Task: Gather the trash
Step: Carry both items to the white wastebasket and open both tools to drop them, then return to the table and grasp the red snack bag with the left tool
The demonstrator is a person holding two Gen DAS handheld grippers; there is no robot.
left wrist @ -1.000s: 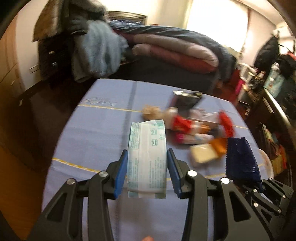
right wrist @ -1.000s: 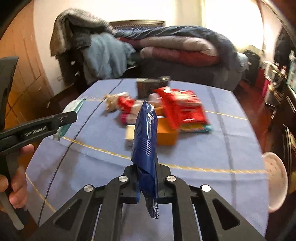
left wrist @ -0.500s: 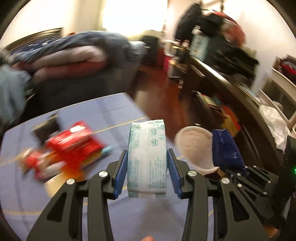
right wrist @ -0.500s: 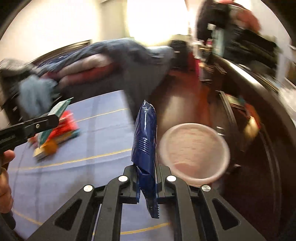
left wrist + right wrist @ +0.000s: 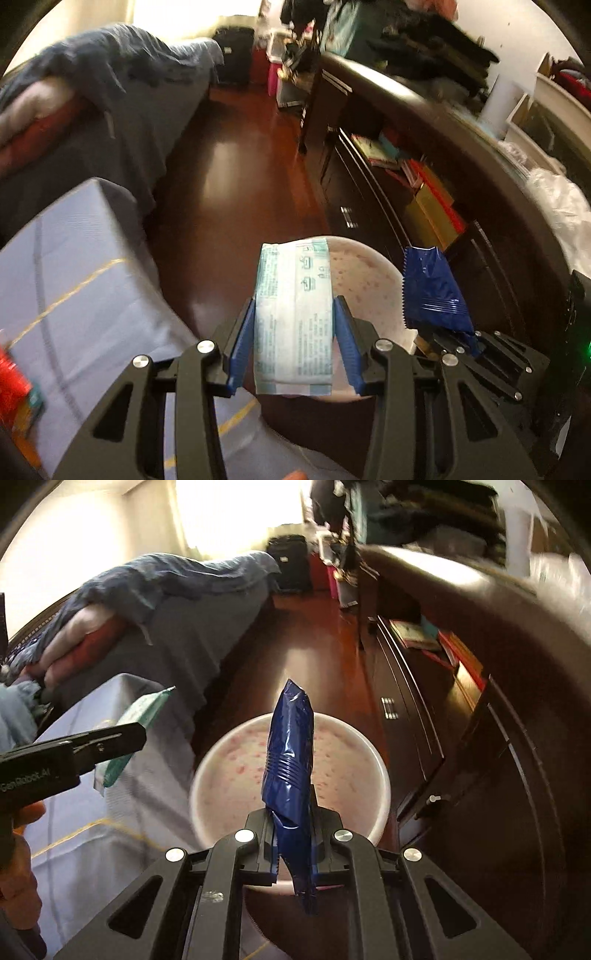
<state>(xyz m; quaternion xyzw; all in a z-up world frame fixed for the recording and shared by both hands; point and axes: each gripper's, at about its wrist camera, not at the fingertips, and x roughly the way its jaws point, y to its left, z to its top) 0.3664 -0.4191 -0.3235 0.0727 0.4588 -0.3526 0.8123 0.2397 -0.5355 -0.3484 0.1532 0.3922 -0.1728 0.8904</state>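
Note:
My left gripper (image 5: 294, 343) is shut on a white and teal wrapper (image 5: 295, 314), held flat between its blue pads. My right gripper (image 5: 293, 843) is shut on a crumpled blue wrapper (image 5: 290, 760), held upright. Both hang over a round white bin with pink speckles (image 5: 229, 786) that stands on the floor beside the table. The bin also shows in the left wrist view (image 5: 365, 273), behind the wrapper. The blue wrapper (image 5: 434, 291) and right gripper (image 5: 454, 343) show at the right there. The left gripper (image 5: 122, 738) and teal wrapper (image 5: 142, 716) show at the left in the right wrist view.
The table with a blue cloth (image 5: 74, 295) lies to the left, with a red packet (image 5: 11, 373) at its edge. A dark wood cabinet (image 5: 388, 192) runs along the right. A bed with blankets (image 5: 166, 602) stands at the back left. Red-brown floor (image 5: 229, 166) lies between.
Both grippers swung right from the table with their wrappers still held. The bin came from the right edge to right under both grippers. The trash pile on the table left the view.

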